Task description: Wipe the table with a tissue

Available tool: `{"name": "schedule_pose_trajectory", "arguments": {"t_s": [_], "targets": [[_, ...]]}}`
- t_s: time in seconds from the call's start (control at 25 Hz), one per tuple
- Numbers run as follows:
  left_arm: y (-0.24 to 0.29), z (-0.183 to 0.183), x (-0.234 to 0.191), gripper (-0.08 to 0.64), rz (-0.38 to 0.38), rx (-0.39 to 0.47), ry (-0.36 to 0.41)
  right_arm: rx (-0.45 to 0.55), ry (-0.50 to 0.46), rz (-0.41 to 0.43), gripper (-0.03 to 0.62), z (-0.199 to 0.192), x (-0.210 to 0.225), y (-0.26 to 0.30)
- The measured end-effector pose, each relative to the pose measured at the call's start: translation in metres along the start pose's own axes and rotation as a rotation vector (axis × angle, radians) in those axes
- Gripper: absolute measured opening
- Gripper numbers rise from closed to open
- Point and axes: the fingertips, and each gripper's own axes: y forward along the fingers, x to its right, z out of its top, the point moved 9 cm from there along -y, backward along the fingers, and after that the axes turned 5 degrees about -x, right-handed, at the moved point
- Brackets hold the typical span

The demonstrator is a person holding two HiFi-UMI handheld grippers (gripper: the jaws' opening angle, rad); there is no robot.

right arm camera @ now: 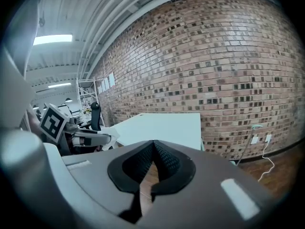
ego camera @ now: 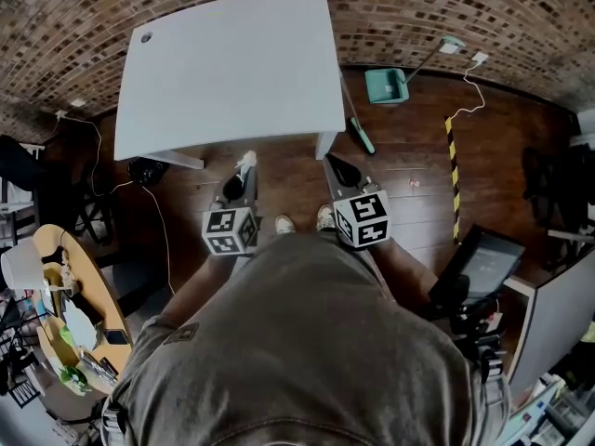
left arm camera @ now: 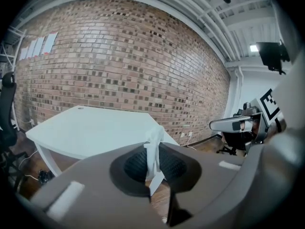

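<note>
The left claw [ego camera: 238,180] and the right claw [ego camera: 337,165] are held side by side near the person's body, both pointing to the far side. The left claw's jaws pinch a white tissue [left arm camera: 153,149]; the right claw's jaws are closed together with nothing between them.

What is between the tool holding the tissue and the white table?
Only bare wooden floor lies between the left tool, its tissue and the table; the head view shows it.

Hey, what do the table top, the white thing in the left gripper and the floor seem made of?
The table top looks like smooth, matte, pale board, likely laminate; no grain shows. The white thing is a tissue: thin soft paper, crumpled and twisted, pinched in the left gripper. The floor is dark brown planks, wood or wood-look, with a slight sheen.
</note>
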Motion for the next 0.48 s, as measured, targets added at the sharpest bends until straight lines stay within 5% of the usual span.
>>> {"name": "schedule_pose_trajectory", "arguments": {"t_s": [0.48], "targets": [[0.003, 0.003, 0.015, 0.035, -0.037, 0.005, 0.014, 0.009, 0.001, 0.018, 0.012, -0.001, -0.002, 0.002]]}}
